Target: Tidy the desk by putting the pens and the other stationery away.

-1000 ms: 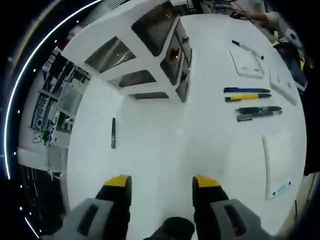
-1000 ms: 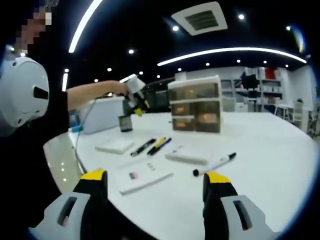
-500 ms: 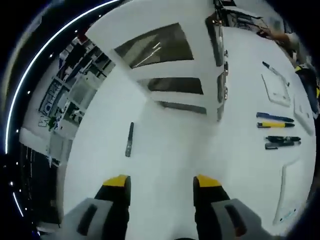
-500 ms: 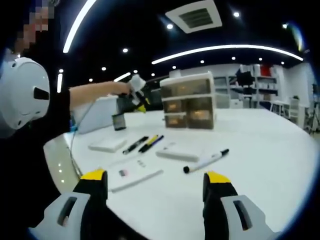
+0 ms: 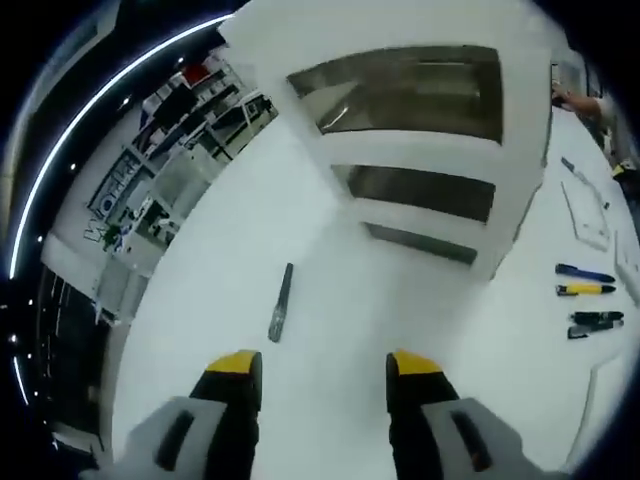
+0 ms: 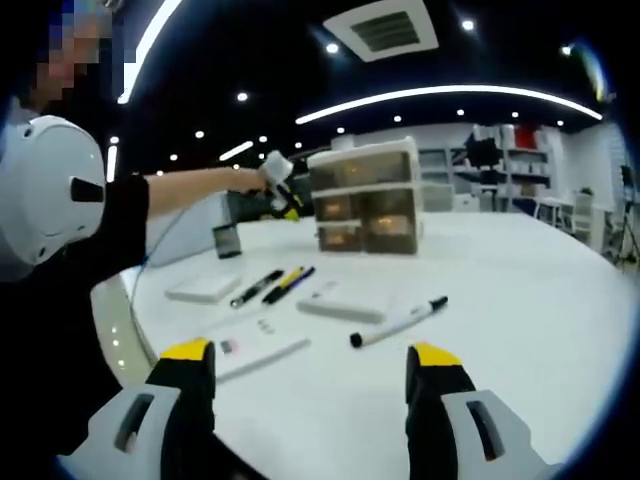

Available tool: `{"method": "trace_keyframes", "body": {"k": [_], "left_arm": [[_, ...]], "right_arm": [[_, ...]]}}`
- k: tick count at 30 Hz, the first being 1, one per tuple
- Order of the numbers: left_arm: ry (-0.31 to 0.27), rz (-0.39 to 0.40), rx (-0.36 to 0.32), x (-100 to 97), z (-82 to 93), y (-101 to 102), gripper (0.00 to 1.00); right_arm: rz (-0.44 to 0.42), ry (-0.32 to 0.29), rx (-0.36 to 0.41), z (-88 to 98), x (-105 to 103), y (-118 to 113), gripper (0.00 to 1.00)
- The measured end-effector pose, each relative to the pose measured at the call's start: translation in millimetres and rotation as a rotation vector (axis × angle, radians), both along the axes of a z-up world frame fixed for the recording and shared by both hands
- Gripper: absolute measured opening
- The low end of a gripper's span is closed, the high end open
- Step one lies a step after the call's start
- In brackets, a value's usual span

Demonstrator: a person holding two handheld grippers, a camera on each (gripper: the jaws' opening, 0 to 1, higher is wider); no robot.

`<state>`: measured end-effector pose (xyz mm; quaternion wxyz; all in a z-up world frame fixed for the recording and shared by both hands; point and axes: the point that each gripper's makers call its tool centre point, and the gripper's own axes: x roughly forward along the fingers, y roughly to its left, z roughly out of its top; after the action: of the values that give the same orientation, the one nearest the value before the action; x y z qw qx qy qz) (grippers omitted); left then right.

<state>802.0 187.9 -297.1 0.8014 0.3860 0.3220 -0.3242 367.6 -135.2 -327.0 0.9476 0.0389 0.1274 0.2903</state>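
— Where's the nearest pen?

— A dark pen [image 5: 281, 315] lies on the counter [image 5: 330, 330] just ahead of the left tool [image 5: 322, 365], beside the drawer unit [image 5: 420, 140]. Jaws wide apart, holding nothing.

— How will it handle?

— Light, stiff, likely to roll; pinch mid-barrel.

— And the right tool [image 6: 310, 365]?

— Gaping, empty. Ahead: one black-capped marker [image 6: 398, 321], three pens [image 6: 272, 286] side by side, three flat white pads [image 6: 202, 289].
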Motion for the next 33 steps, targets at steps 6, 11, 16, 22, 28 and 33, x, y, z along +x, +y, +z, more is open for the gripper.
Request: {"method": "trace_keyframes", "body": {"k": [6,11,16,22,28,33], "left_arm": [[0.009,-0.004,-0.017,18.0,-13.6,-4.3,0.50],[0.029,-0.018,-0.007,39.0,-30.1,-6.0,0.49],[0.043,-0.011,-0.019,58.8,-39.7,-4.6,0.48],[0.033,0.034,-0.084,73.9,-48.9,-4.1,0.45],[0.019,0.066,-0.113,86.0,-58.7,0.2,0.42],[0.015,0.075,-0.170,93.4,-63.3,-6.3,0.38]], "right_arm": [[-0.016,0.011,-0.005,-2.1,7.0,-4.7,0.74],[-0.022,0.022,-0.030,-1.9,12.8,-5.3,0.74],[-0.044,0.030,-0.030,-4.2,18.4,-9.7,0.74],[-0.050,0.047,-0.040,-8.9,27.3,-9.0,0.74],[-0.049,0.051,-0.042,-11.1,31.8,-7.6,0.74],[-0.052,0.059,-0.041,-13.5,32.2,-6.9,0.74]]}}
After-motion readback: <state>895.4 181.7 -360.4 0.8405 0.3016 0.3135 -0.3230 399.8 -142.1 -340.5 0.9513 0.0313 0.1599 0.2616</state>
